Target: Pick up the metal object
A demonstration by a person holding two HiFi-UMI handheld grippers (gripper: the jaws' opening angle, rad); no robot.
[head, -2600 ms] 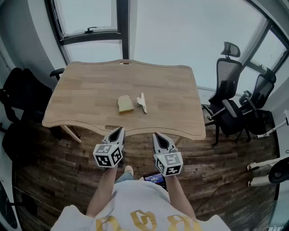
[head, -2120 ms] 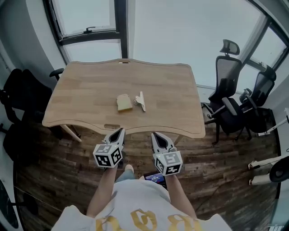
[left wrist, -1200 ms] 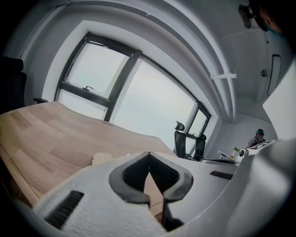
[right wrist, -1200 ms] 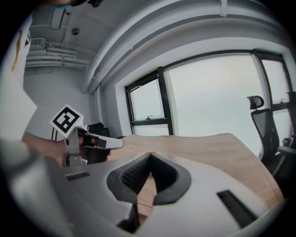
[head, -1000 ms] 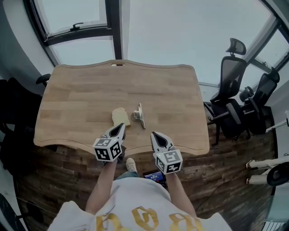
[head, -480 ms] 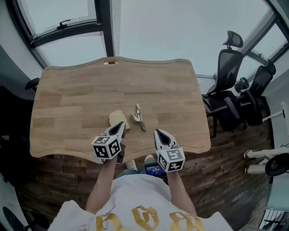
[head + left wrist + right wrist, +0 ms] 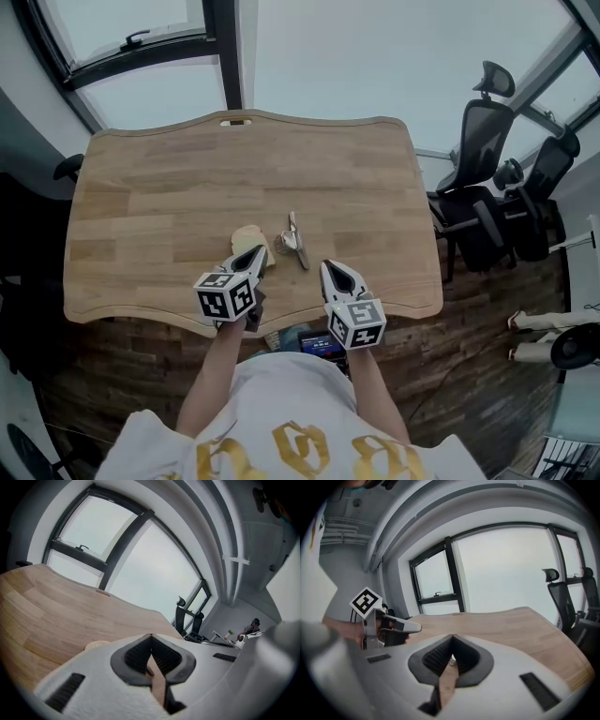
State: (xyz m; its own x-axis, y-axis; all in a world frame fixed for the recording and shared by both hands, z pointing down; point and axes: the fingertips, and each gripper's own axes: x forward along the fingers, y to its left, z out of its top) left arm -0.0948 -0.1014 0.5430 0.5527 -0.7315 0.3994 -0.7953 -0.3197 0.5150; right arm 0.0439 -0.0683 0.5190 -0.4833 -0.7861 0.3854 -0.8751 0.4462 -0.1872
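Observation:
A small metal object (image 7: 294, 241) lies on the wooden table (image 7: 169, 187), a little in from its near edge. A beige, bread-like piece (image 7: 246, 238) lies just left of it, and shows in the left gripper view as a tan edge (image 7: 96, 644). My left gripper (image 7: 259, 251) is shut and empty, its tip right next to the beige piece. My right gripper (image 7: 329, 268) is shut and empty too, over the near edge, to the right of the metal object and short of it. In the right gripper view the left gripper (image 7: 414, 627) shows at the left.
Black office chairs (image 7: 492, 187) stand past the table's right end, and a dark chair (image 7: 37, 187) stands by its left end. Windows run behind the far edge. A phone (image 7: 319, 344) sits at the person's waist. Wooden floor lies below the near edge.
The person has stepped up to the table. Both grippers have moved forward from over the floor to the table's near edge, the left one reaching the beige piece. Both jaws stayed shut.

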